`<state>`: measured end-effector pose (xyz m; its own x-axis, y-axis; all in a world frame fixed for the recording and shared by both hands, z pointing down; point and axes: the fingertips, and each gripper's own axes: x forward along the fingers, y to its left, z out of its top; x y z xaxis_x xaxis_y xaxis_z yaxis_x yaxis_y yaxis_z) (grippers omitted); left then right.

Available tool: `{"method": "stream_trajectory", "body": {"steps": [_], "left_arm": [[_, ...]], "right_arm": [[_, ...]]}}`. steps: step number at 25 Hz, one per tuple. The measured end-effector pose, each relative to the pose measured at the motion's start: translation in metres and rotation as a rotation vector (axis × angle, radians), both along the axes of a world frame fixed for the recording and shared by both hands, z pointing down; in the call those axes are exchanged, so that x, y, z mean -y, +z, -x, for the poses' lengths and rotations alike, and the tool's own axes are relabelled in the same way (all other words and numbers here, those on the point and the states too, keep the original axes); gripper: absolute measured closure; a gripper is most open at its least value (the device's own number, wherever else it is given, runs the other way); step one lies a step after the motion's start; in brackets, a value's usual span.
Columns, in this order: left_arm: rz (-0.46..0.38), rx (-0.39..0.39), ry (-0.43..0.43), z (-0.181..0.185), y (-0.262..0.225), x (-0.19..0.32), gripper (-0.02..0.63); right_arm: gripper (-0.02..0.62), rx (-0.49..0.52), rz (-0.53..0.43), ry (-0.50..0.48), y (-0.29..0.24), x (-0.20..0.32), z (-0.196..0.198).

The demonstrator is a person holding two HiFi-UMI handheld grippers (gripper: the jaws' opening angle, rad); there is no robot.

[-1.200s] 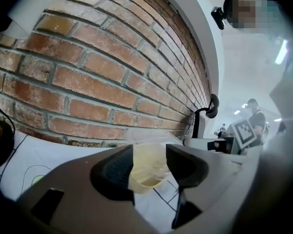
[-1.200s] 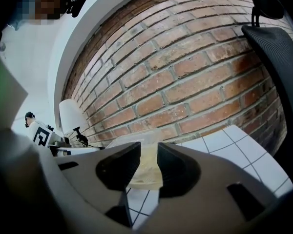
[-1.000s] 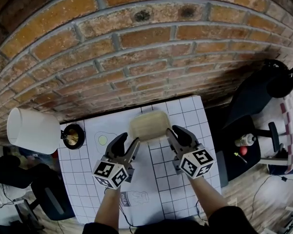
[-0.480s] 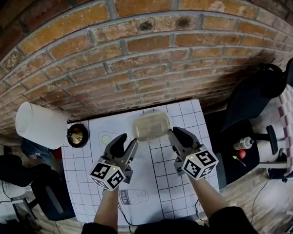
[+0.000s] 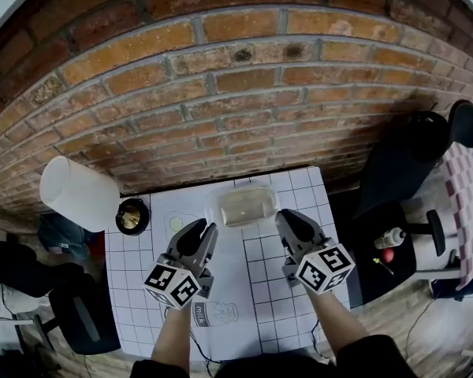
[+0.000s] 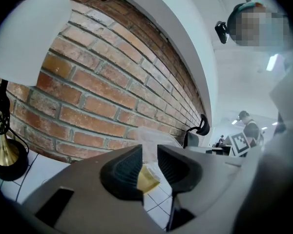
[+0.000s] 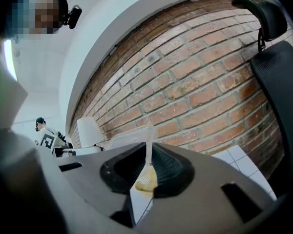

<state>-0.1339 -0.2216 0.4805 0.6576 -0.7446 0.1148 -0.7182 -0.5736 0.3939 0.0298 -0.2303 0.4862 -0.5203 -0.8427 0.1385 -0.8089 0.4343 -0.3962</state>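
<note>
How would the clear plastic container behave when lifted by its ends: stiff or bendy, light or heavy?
Probably light: the clear plastic container is held by rim pinches from the left hand-held gripper and right hand-held gripper. Likely somewhat bendy, since its walls look thin and see-through. It may tilt or slip, as each pinch takes only an edge.
</note>
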Motion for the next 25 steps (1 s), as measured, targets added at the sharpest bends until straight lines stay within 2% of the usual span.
{"method": "stream_trajectory", "body": {"steps": [8,19,20,25], "left_arm": [[-0.041,-0.009,-0.027,0.004,-0.026,-0.018,0.52],[-0.103,-0.007,-0.072,0.008,-0.062,-0.051,0.531],[-0.109,-0.007,-0.078,0.008,-0.065,-0.054,0.554],[-0.119,-0.009,-0.098,0.008,-0.075,-0.069,0.56]], "right_arm": [[0.566,-0.041,-0.044,-0.016,-0.027,-0.019,0.003],[0.575,-0.039,-0.117,-0.028,-0.07,-0.047,0.004],[0.577,-0.036,-0.121,-0.03,-0.073,-0.05,0.004],[0.577,-0.022,-0.124,-0.038,-0.079,-0.068,0.002]]}}
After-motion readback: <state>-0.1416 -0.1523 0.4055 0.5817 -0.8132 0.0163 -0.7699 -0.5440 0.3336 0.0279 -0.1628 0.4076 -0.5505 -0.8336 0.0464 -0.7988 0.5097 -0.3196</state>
